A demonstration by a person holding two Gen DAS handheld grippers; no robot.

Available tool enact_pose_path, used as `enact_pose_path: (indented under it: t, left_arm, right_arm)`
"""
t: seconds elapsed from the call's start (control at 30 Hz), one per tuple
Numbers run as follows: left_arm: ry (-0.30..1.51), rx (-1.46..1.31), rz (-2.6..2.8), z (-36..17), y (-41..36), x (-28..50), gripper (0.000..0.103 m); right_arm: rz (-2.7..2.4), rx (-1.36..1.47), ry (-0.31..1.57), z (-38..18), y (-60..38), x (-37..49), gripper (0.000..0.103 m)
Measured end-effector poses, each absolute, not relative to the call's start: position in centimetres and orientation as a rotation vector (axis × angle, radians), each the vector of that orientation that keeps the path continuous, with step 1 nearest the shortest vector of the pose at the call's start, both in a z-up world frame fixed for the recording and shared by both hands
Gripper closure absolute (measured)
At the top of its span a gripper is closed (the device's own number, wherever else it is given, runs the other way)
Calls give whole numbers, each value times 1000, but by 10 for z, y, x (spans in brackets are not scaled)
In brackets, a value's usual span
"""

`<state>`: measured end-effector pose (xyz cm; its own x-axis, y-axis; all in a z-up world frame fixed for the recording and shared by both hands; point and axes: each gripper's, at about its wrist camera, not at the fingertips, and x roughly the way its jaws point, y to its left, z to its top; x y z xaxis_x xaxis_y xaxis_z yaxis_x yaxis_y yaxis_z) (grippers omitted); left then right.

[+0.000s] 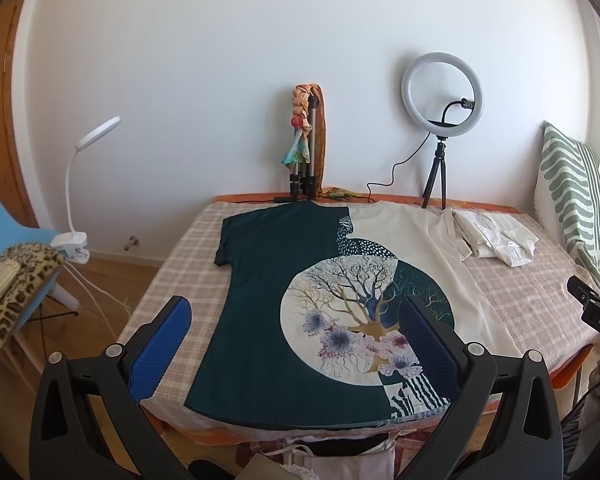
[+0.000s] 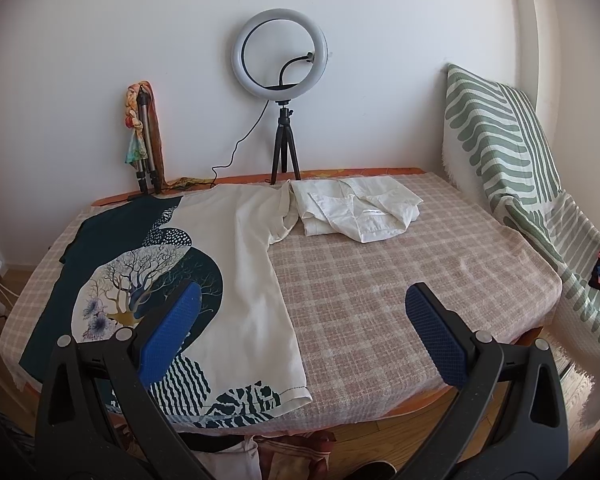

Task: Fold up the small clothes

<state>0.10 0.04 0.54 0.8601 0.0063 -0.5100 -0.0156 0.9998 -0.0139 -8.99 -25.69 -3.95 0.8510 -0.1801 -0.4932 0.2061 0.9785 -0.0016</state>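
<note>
Lying flat and unfolded across the desk (image 2: 380, 280), the printed T-shirt (image 1: 300, 280) awaits folding beside a folded white shirt (image 2: 356, 208), both grippers' jaws hovering wide open, empty.

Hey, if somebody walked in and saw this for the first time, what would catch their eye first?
Probably the T-shirt, half dark teal, half cream, with a big round tree-and-flower print, spread flat across the checked tablecloth. Next, the ring light on its small tripod against the far wall, and the folded white garment beside the shirt's cream sleeve.
</note>
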Motion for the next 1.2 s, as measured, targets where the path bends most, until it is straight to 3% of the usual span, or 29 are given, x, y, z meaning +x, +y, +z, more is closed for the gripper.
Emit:
enact_pose_path:
  t: [1.2]
  left_arm:
    - [556,-24,7,0,-1,8,0]
  right_arm:
    - [-202,55,519,-42,-258,-87,0]
